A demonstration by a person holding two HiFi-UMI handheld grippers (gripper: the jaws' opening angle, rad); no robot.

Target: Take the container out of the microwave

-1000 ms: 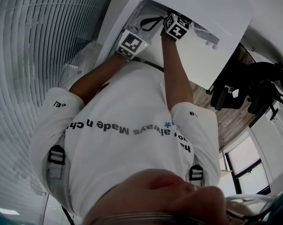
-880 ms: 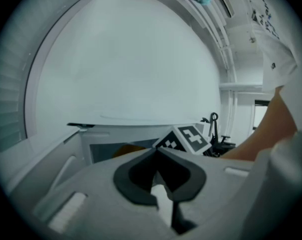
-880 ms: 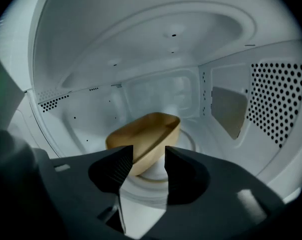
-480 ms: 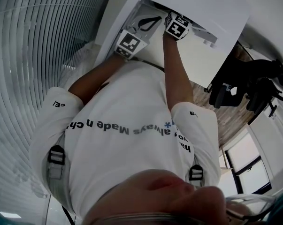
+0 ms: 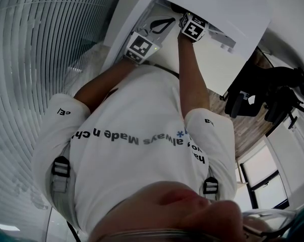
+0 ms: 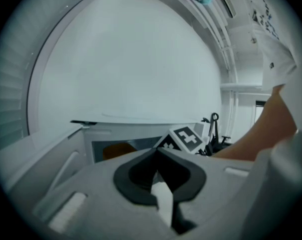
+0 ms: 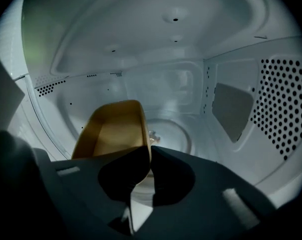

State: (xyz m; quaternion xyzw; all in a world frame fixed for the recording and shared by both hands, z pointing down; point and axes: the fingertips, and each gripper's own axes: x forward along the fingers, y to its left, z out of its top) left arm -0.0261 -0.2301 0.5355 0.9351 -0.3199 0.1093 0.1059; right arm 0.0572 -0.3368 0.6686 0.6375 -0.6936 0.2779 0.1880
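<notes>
In the right gripper view I look into the white microwave cavity (image 7: 181, 79). A tan open container (image 7: 115, 129) stands at the left, next to the glass turntable (image 7: 173, 134). My right gripper (image 7: 149, 153) is closing, and the container's right wall is pinched between the pads. My left gripper (image 6: 157, 151) is shut on nothing outside the microwave (image 6: 140, 134), facing its opening. From there the container (image 6: 118, 150) shows behind the right gripper's marker cube (image 6: 186, 138). In the head view both marker cubes, left (image 5: 140, 48) and right (image 5: 193, 28), sit at the microwave (image 5: 217, 4).
The cavity's right wall (image 7: 286, 114) is perforated and lies close to my right gripper. A black office chair (image 5: 272, 92) stands to the right of the microwave. A slatted wall (image 5: 41, 59) runs along the left, and a window (image 5: 262, 175) is at lower right.
The right gripper's marker cube has shifted slightly to the right at the microwave opening. The left gripper's cube has stayed where it was.
</notes>
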